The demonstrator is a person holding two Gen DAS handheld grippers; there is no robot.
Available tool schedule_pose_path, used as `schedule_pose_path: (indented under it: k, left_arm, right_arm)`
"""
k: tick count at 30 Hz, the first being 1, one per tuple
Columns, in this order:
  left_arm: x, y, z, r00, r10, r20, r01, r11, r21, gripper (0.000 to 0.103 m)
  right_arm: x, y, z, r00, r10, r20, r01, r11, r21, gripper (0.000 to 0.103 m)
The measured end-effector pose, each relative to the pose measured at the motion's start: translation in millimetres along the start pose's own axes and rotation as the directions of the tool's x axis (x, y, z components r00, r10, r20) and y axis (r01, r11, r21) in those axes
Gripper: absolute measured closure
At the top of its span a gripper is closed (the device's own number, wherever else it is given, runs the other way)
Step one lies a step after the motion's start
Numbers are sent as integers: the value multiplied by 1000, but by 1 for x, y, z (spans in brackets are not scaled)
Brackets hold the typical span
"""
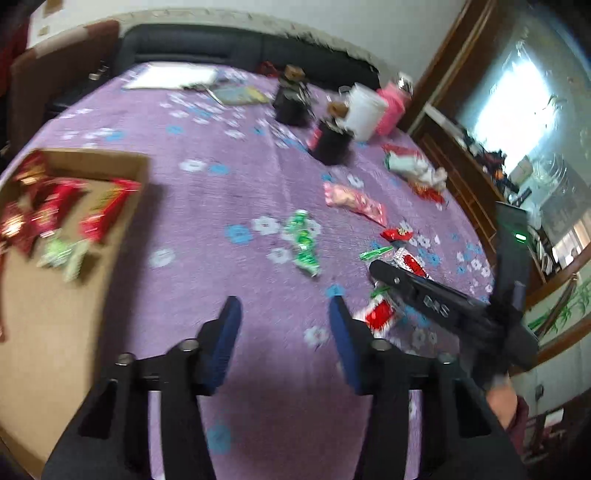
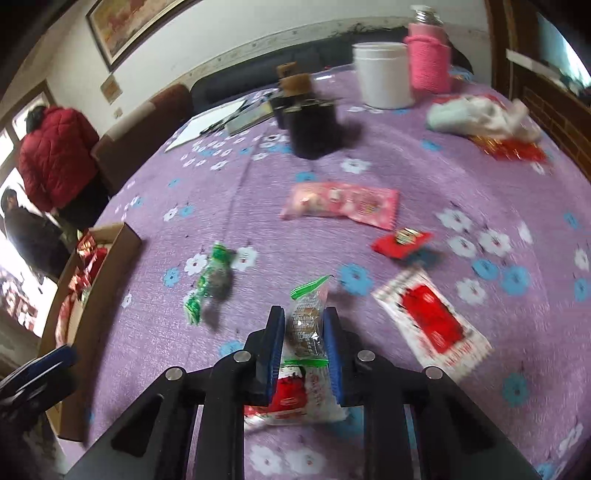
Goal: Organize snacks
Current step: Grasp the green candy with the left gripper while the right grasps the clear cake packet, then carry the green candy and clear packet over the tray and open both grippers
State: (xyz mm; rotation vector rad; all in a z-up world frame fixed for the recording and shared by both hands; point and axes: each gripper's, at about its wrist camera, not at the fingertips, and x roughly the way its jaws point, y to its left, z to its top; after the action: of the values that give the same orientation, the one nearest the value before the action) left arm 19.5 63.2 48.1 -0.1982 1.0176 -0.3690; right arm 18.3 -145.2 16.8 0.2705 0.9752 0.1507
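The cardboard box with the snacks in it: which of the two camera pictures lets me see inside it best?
The left wrist view. There the cardboard box lies close at the left, and you look down on red and green packets inside. In the right wrist view the cardboard box is small at the left edge, seen mostly from its side, with only some red wrappers showing.

Walls: white around me, with a framed picture (image 2: 127,27) hanging high up.
Seating: a dark sofa (image 1: 207,46) runs behind my tabletop (image 1: 229,147), which wears a purple flowered cloth.
Woodwork: a dark wooden cabinet (image 1: 465,173) stands to one side.
Light: daylight pours through a bright window (image 1: 513,99).
People: someone in a red jacket (image 2: 55,155) stands by another window.
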Motion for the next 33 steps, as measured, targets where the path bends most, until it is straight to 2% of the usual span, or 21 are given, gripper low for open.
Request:
schedule_pose_path:
  k: [3,6,10,11,12,14,17,23,27,33]
  left_arm:
    - [32,-10,16,999,-13,-39,13,1000,6,59]
    - [55,-13,26,998,-8,-65,7,1000,-10,59]
    - [72,-20,33,998,33,-47,-31,999,32,60]
    - [76,-24,34,998,55,-43,-52,997,62,66]
    - [80,-26,34,997,70,-45,-66,994,82,84]
    - [81,-30,32,996,88,-29,-84,990,115,85]
    - [76,-25,30,997,76,-22,-74,992,105,85]
    - [46,-12,26,999,49,17,-50,997,55,85]
    - [3,0,15,997,29,65,-32,999,34,85]
    - [-70,39,-13,981,85,177,-82,996,-25,85]
  right_arm:
    - [1,-7,0,999,37,-7,-37,999,22,77]
    - [1,-6,1,999,32,-10,-32,1000,0,77]
    - [3,1,0,1000,8,-11,-8,999,-42,75]
    - [3,3,-1,1000,4,-10,-4,999,-49,75]
    - [3,4,-1,1000,1,-8,-2,999,-54,75]
    - [3,3,-1,1000,-2,-7,1,999,-53,78]
    - [3,1,0,1000,7,-8,-7,999,-39,79]
    - [-5,-4,1,999,37,34,-37,999,0,79]
    - [-15,-6,3,994,73,87,-75,997,21,80]
    - [-20,1,1,988,100,116,-104,994,21,80]
